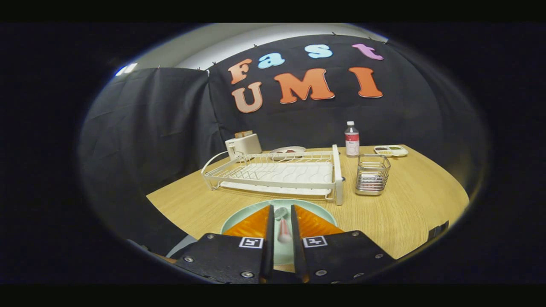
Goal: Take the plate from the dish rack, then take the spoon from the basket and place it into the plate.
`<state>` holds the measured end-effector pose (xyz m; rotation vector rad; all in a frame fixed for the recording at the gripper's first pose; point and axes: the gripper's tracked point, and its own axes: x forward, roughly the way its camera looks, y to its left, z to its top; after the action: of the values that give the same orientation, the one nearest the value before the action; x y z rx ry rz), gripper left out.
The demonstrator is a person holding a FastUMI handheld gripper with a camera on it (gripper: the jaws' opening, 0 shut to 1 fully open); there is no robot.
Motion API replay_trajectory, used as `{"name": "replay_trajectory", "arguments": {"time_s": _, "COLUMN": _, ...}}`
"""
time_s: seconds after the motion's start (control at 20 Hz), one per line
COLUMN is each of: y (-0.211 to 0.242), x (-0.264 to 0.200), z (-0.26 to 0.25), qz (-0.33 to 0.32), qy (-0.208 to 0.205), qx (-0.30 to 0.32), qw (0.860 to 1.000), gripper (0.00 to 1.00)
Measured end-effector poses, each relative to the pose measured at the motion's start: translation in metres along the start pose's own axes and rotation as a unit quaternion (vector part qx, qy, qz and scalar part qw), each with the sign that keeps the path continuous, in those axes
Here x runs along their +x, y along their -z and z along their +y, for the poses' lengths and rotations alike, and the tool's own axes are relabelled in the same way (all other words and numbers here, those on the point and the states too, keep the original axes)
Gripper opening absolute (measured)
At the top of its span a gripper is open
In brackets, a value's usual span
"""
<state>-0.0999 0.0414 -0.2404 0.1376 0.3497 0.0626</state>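
Note:
A pale green plate (pixel 318 209) lies on the wooden table just in front of the white dish rack (pixel 277 175). A spoon (pixel 283 228) with a pink handle and a pale bowl lies lengthwise over the plate, between my fingers. My gripper (pixel 282 209) hangs low over the plate with its jaws a narrow gap apart. A sliver of plate shows on each side of the spoon's handle, so neither finger presses on it. The wire basket (pixel 372 174) stands to the right of the rack.
Behind the rack are a white toaster (pixel 243 145) and a small dish with food (pixel 288 150). A bottle (pixel 352 140) and a divided tray (pixel 390 150) stand at the back right. Bare wooden table (pixel 418 204) stretches right of the plate.

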Motion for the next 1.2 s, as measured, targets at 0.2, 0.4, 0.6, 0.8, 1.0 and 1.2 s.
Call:
{"name": "replay_trajectory", "arguments": {"time_s": 0.2, "y": -0.010, "x": -0.004, "z": 0.004, "qz": -0.014, "qy": 0.000, "qx": -0.006, "qw": 1.000, "gripper": 0.26}}
{"name": "replay_trajectory", "arguments": {"time_s": 0.4, "y": -0.029, "x": -0.006, "z": 0.005, "qz": -0.041, "qy": 0.011, "qx": -0.021, "qw": 0.999, "gripper": 0.37}}
{"name": "replay_trajectory", "arguments": {"time_s": 0.6, "y": -0.060, "x": -0.014, "z": 0.010, "qz": -0.085, "qy": 0.025, "qx": -0.024, "qw": 0.996, "gripper": 0.50}}
{"name": "replay_trajectory", "arguments": {"time_s": 0.8, "y": -0.092, "x": -0.018, "z": 0.016, "qz": -0.136, "qy": 0.029, "qx": -0.029, "qw": 0.990, "gripper": 0.74}}
{"name": "replay_trajectory", "arguments": {"time_s": 1.0, "y": -0.128, "x": -0.025, "z": 0.008, "qz": -0.191, "qy": 0.062, "qx": -0.039, "qw": 0.979, "gripper": 0.90}}
{"name": "replay_trajectory", "arguments": {"time_s": 1.2, "y": -0.152, "x": -0.021, "z": 0.011, "qz": -0.216, "qy": 0.071, "qx": -0.034, "qw": 0.973, "gripper": 0.93}}
